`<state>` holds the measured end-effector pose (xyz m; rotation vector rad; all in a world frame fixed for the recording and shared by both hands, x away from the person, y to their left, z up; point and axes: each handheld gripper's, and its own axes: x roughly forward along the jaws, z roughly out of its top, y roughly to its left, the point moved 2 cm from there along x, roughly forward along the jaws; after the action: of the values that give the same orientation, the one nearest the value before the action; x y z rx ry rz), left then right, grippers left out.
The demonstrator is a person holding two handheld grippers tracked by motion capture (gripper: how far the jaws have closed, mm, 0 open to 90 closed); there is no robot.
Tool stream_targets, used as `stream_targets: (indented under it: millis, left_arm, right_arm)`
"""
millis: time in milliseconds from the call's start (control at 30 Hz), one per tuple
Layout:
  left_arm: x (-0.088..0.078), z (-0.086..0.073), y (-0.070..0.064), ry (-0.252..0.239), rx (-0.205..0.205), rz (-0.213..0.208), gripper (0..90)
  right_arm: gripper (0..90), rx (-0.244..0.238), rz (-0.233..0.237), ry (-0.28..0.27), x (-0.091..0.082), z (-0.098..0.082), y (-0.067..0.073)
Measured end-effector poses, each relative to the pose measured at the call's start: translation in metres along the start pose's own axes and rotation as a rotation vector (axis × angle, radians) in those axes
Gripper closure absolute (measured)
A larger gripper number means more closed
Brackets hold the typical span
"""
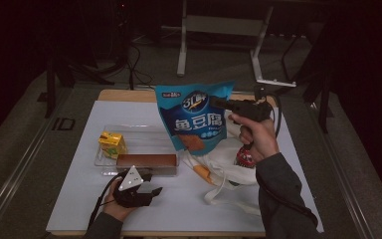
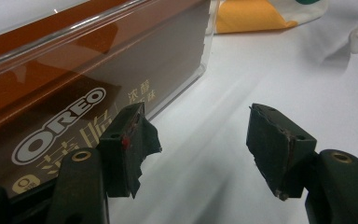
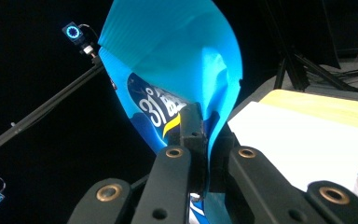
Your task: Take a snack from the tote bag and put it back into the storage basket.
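A blue snack bag (image 1: 195,118) hangs in the air above the table's middle, pinched at its upper right edge by my right gripper (image 1: 218,103). In the right gripper view the two black jaws are shut on the blue snack bag (image 3: 177,84), at my right gripper (image 3: 204,140). My left gripper (image 1: 151,189) rests on the white table near the front edge, open, with nothing between its jaws. In the left gripper view my left gripper (image 2: 200,135) sits just beside a brown Oreo box (image 2: 65,93) inside a clear tray (image 2: 200,60).
The clear tray (image 1: 104,159) also holds a yellow drink carton (image 1: 112,144) and the brown box (image 1: 146,160). A white cloth bag (image 1: 224,172) with a red item (image 1: 243,157) lies under my right forearm. Metal stand legs (image 1: 181,50) stand beyond the table.
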<state>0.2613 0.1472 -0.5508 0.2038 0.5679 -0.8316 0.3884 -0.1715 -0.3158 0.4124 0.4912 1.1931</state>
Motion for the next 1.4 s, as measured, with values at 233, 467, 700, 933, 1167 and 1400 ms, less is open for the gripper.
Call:
stream_targets:
  millis: [233,467,700,933,1167,1400]
  left_arm:
    - [0.0,0.0,0.0,0.001,-0.001,-0.002,38.4]
    - [0.0,0.0,0.001,0.002,-0.002,-0.004,38.4]
    - [0.0,0.0,0.001,-0.001,-0.002,-0.005,38.5]
    - [0.0,0.0,0.0,-0.004,-0.003,-0.004,38.4]
    - [-0.001,0.0,0.0,-0.007,-0.002,-0.005,38.4]
    - [-0.001,0.0,0.001,-0.009,-0.001,-0.008,38.4]
  right_arm:
    - [89.3,0.004,0.014,0.012,0.015,-0.001,0.002]
    - [89.3,0.012,0.025,0.017,0.031,-0.003,0.002]
    - [89.3,0.019,0.033,0.013,0.043,-0.003,0.004]
    - [89.2,0.007,0.033,0.011,0.057,-0.005,0.005]
    - [89.2,0.018,0.01,0.019,0.079,-0.009,0.002]
    - [89.2,0.031,0.021,0.024,0.098,-0.012,0.0]
